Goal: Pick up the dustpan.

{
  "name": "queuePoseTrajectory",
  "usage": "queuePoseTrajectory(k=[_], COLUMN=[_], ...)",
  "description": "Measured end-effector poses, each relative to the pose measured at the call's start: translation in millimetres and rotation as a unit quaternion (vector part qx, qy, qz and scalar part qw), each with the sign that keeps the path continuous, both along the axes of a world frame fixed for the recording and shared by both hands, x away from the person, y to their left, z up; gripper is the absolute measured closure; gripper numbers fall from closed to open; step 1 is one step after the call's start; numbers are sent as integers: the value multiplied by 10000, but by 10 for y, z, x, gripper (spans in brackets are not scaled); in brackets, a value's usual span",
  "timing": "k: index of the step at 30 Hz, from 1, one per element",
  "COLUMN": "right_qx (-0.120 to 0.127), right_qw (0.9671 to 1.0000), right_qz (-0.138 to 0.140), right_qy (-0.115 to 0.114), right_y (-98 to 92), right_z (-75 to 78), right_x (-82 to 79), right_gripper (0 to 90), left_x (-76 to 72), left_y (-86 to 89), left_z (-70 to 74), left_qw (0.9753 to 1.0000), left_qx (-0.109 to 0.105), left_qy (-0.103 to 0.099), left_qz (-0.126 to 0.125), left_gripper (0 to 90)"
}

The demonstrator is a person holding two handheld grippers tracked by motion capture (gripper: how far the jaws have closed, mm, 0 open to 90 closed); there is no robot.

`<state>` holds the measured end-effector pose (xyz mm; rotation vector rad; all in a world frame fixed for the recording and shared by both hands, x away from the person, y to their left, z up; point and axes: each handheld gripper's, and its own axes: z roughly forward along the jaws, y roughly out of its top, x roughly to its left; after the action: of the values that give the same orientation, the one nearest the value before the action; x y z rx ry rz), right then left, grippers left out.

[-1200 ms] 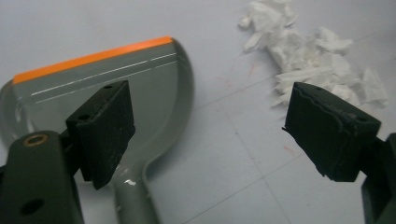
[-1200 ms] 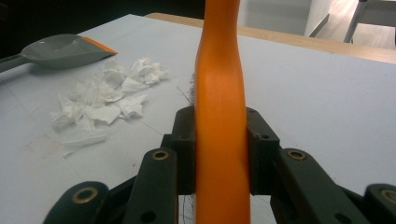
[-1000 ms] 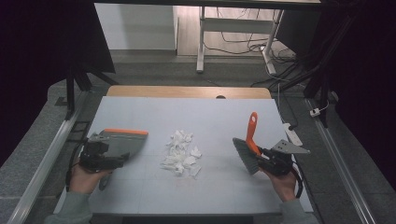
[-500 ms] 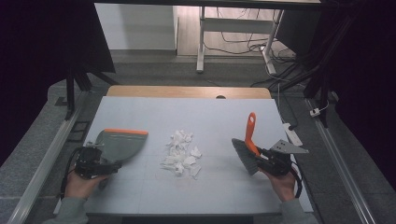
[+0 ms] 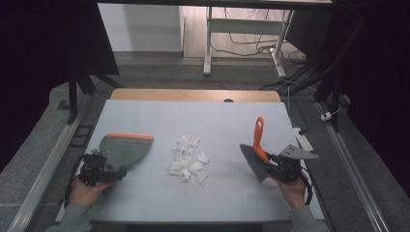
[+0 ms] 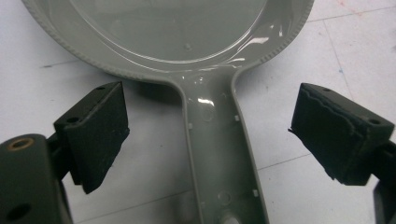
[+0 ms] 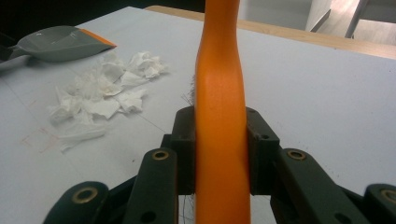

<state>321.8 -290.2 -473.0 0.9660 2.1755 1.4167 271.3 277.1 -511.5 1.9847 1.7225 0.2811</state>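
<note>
The left tool (image 6: 205, 140) stands wide open, its jaws either side of the grey dustpan (image 5: 123, 147) handle without touching it; the pan lies flat on the worktop (image 5: 217, 121). White paper scraps (image 5: 187, 158) sit heaped at the centre, between both tools. The right tool (image 7: 219, 154) is clamped on the orange brush (image 5: 256, 150) handle.

Right gripper (image 7: 219, 154) clamps the orange brush handle (image 7: 219, 93); paper scraps (image 7: 100, 93) lie beyond.
</note>
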Motion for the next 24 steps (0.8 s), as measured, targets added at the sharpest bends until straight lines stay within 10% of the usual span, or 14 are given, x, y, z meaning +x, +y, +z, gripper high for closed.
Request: queuePoseTrajectory(k=[24], right_qx=[-70], right_qw=[10000], right_qz=[-54], right_qy=[-25], right_y=[4], right_z=[5], right_x=[1], right_gripper=[692], left_x=[69], left_y=[14], left_z=[-168], left_qw=[9997], left_qx=[-235], left_qy=[22], left_qz=[84], left_gripper=[363])
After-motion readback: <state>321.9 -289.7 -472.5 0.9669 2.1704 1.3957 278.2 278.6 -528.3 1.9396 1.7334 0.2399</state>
